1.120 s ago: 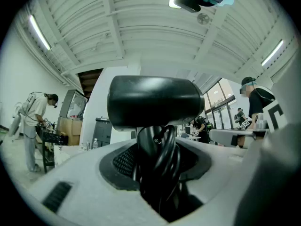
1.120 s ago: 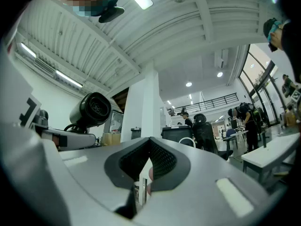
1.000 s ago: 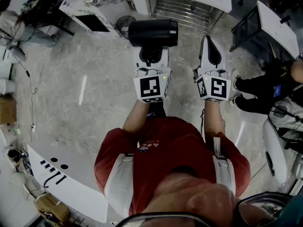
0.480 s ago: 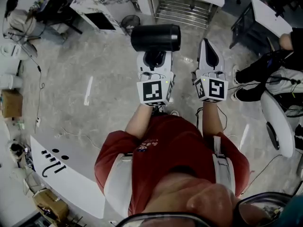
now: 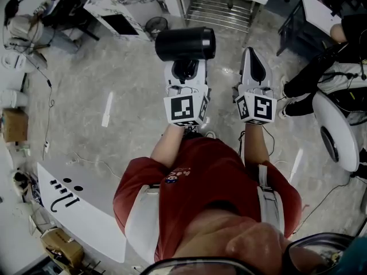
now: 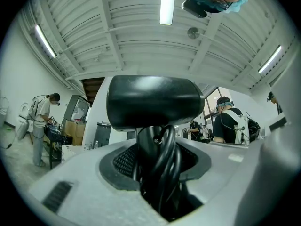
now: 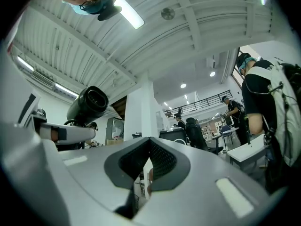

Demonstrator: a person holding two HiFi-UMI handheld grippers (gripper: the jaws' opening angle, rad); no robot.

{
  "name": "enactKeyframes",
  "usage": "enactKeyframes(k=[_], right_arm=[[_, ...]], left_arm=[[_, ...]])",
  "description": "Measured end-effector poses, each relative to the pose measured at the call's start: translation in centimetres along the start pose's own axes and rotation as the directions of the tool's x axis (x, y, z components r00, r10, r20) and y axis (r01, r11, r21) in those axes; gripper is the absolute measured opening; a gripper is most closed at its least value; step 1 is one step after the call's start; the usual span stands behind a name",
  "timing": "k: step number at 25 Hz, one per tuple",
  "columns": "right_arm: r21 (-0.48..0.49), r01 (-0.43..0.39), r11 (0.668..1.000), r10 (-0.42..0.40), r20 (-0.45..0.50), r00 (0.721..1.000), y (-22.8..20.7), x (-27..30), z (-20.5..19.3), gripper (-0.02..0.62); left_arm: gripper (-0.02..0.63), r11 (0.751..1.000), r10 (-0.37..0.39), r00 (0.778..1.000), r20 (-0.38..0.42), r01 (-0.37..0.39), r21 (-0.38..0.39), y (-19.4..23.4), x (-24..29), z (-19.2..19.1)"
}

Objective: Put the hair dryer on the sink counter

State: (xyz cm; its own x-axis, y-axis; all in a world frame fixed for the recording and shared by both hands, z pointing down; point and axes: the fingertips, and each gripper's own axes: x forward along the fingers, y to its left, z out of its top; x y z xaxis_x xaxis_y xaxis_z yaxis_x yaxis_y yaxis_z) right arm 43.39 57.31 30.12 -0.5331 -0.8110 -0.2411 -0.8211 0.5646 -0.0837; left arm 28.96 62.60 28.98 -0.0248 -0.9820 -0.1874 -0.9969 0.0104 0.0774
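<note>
1. The hair dryer (image 5: 184,43) is up in the air over the floor (image 5: 114,102), out in front of the person's chest. It rests on no surface; only the left gripper (image 5: 185,67) carries it.
2. The left fingers (image 6: 80,182) stand fairly wide and clamp the dryer's handle. The black cord (image 6: 165,159) is looped along the handle and caught in the same grip. Bundled this way, the cord probably cannot trail or snag while the dryer is carried.
3. The barrel lies crosswise above the fingers, with one open end turned toward the person's right. Gripping the handle with the barrel on top seems to keep the weight over the grip. It also leaves the body free to be laid down.
4. The right gripper (image 5: 254,59) sits just beside the left one, roughly level with it. Its fingers are drawn together to a narrow slit with nothing between them. It looks like a spare hand, near enough to steady the dryer if needed.
5. The sink desk is in none of the views, so I judge this to be the carrying stage, with the placing not yet done.
6. As for containers, a cardboard box (image 5: 14,125) stands at the left edge of the floor, and its contents cannot be made out.
7. A wire rack (image 5: 222,10) ahead, under a white top, shows nothing on its bars.
</note>
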Motion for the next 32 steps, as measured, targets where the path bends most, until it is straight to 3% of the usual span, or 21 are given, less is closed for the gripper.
enactKeyframes(k=[8,15,21,32], right_arm=[[0.006,0.002,1.0,-0.002,-0.016,1.0,-0.6,-0.2,-1.2,0.002],[-0.004,0.016,1.0,-0.016,-0.01,1.0,1.0,1.8,-2.5,0.002],[-0.028,0.044,0.999,-0.044,-0.007,0.999,5.6,5.7,-4.0,0.002],[-0.073,0.103,0.992,-0.105,-0.024,0.994,16.4,17.9,-7.5,0.002]], left_arm=[[0.198,1.0,0.016,1.0,0.017,-0.017,0.009,0.3,-0.2,0.1],[0.198,1.0,0.022,0.999,0.032,-0.022,0.0,4.0,0.4,0.1],[0.198,1.0,-0.012,0.999,0.037,0.012,-0.003,10.2,1.9,-0.2],[0.198,0.994,-0.097,0.995,0.006,0.097,-0.044,25.8,8.5,-0.1]])
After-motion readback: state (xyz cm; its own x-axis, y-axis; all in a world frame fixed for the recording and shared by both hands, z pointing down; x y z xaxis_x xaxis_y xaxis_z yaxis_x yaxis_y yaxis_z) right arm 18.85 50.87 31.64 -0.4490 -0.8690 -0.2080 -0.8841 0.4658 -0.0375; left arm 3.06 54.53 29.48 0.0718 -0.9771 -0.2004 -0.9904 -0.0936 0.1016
